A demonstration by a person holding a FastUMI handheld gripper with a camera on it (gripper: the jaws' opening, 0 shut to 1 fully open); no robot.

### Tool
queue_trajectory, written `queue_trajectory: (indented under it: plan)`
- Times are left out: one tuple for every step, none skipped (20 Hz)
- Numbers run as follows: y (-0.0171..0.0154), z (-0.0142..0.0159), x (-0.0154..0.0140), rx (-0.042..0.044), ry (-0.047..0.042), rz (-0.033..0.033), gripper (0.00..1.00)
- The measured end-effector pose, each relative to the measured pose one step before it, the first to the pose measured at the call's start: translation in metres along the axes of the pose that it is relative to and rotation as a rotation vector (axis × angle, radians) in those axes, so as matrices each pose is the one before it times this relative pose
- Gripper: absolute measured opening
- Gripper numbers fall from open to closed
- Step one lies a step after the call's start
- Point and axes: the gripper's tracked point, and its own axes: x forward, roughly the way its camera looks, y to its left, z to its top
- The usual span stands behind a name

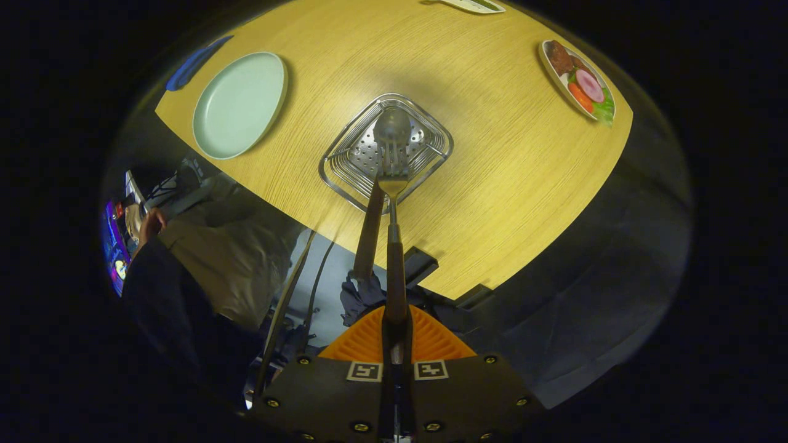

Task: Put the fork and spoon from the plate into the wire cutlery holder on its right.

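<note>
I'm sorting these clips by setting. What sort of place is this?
Probably a staged dining table: a light wooden tabletop with an empty pale green plate, a square wire cutlery holder, and a plate of food. The hand-held gripper is shut on a wooden-handled fork.

This looks like a staged dining setup in a recording booth, not a lived-in home. A pale wood-grain tabletop [492, 184] carries tableware laid out well apart: an empty mint-green plate [240, 104], a square wire cutlery holder [345, 157] near the middle, and a plate of display food [578, 80] with what look like meat, a pink slice, something orange and green leaves. Off the tabletop's edge the setting turns technical: cables [308, 277] run down past grey flooring, a lit screen [114, 246] glows in the dim surround, and a person in a dark sleeve [160, 289] stands beside it.
</note>
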Motion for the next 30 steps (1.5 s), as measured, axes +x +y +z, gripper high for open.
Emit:
queue_trajectory:
  plan:
    - [-0.00052,0.00251,0.00038,-0.00687,0.00809,-0.00122,0.05]
    - [0.00078,0.00157,-0.00051,0.00064,0.00897,0.00333,0.05]
    - [-0.00037,0.00151,-0.00127,0.00097,0.01045,0.00202,0.05]
    - [-0.00097,0.00241,-0.00178,0.00002,0.00767,0.00007,0.04]
    - [-0.00093,0.00324,-0.00133,-0.00104,0.00804,-0.00360,0.04]
    - [-0.00133,0.00287,-0.00153,0.00055,0.00591,-0.00609,0.05]
    - [-0.00083,0.00267,-0.00234,0.00186,0.00637,-0.00683,0.05]
    - [-0.00011,0.00172,0.00063,0.00375,0.00687,-0.00023,0.05]
    - [-0.00124,-0.00017,-0.00082,0.00512,0.00338,0.00310,0.05]
    - [-0.00249,0.00205,0.00014,0.00388,0.00036,-0.00049,0.08]
    - [0.00092,0.00075,0.00301,0.00655,-0.00600,0.00673,0.08]
    - [0.00174,0.00221,-0.00020,0.00651,-0.00737,0.00581,0.09]
    - [0.00040,0.00086,-0.00068,0.00320,-0.00788,-0.00245,0.11]
    - [-0.00066,0.00158,-0.00103,0.00192,-0.00663,-0.00290,0.11]
    - [0.00005,-0.00066,-0.00108,0.00373,-0.00354,0.00279,0.11]
    - [-0.00051,-0.00188,-0.00024,0.00048,0.00196,-0.00164,0.11]
    - [-0.00016,-0.00175,-0.00040,0.00327,-0.00190,-0.00158,0.12]
    - [0.00000,0.00074,-0.00156,0.00946,-0.01066,0.00129,0.12]
    - [0.00032,0.00058,-0.00106,0.01099,-0.01298,0.00153,0.13]
    - [-0.00161,-0.00017,-0.00366,0.00755,-0.01243,-0.00292,0.13]
    - [-0.00022,-0.00149,-0.00310,0.00796,-0.01292,0.00094,0.13]
    - [0.00070,-0.00204,-0.00295,0.00970,-0.01461,0.00664,0.13]
    - [0.00003,-0.00262,-0.00186,0.01088,-0.01813,0.00567,0.13]
    - [-0.00093,-0.00189,-0.00433,0.01494,-0.02319,0.00543,0.13]
    - [0.00037,-0.00211,-0.00415,0.01770,-0.02858,0.00409,0.13]
    - [-0.00085,-0.00164,-0.00580,0.02254,-0.03736,0.00241,0.13]
    - [-0.00020,-0.00172,-0.00585,0.02807,-0.04605,-0.00008,0.13]
    - [0.00022,-0.00043,-0.00771,0.02545,-0.05445,0.00219,0.13]
    - [0.00054,-0.00039,-0.00835,0.02846,-0.06404,-0.00308,0.13]
    - [0.00099,0.00101,-0.00929,0.02532,-0.07412,-0.00760,0.13]
